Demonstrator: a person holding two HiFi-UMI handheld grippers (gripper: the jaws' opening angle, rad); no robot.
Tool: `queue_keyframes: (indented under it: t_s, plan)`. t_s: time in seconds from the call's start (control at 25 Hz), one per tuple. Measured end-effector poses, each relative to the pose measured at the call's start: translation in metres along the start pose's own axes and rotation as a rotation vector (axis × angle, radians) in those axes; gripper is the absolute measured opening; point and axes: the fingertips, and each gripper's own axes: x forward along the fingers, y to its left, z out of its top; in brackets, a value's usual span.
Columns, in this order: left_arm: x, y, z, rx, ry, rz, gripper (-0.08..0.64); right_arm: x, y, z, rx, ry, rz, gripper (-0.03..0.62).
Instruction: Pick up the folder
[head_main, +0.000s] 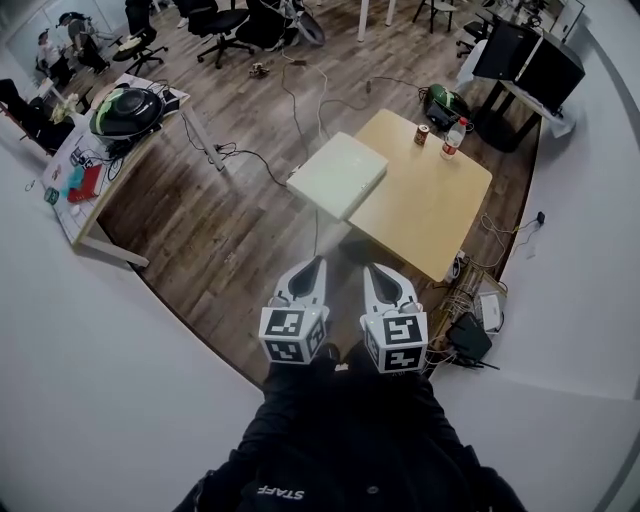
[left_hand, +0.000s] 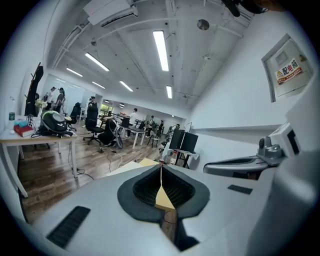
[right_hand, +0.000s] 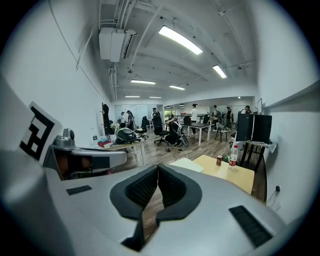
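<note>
Pale green against light wood: look for the folder (head_main: 338, 175) lying flat on the near left corner of the table (head_main: 440, 215), its left part seemingly hanging out past the table's edge over the floor (head_main: 220, 230). Lies on the far side of both claws, almost dead ahead, well apart from either. Turned diamond-wise to the person, with one corner pointing near, toward the gap between the two grippers. Looks a little longer from near left to far right, though hard to be sure from so steep an angle. Nothing in the left gripper (head_main: 318, 262): ribbed pads (left_hand: 145, 189) pressed together at the tips in its own view, with only a sliver of table beyond. Same for the right gripper (head_main: 368, 268): jaws closed tip to tip and empty, with folder and table farther off past them. Sit side by side and close together, low in the head view, both aimed toward the table. Judging by the near corner, a shade closer to the left gripper, but barely, so likely reachable with either. Calls for opening wide first, then going forward and down to the overhanging left edge, probably the easiest place to slip a jaw beneath. Can (head_main: 422, 134) and bottle (head_main: 453, 138) at the table's far side, well clear of the folder.
</note>
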Motion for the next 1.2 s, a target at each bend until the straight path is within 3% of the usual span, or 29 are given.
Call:
queue_keyframes:
  t_s: [0.6,1.2]
  plan:
    - [0.062,0.032,0.000,-0.027,0.046,0.032,0.035,0.064,-0.031,0.004,0.021,0.039,0.020,0.021]
    - [0.229,0.043,0.058,0.000,0.057,0.042,0.035,0.177,-0.154,0.058,0.032,0.033,0.046,0.021]
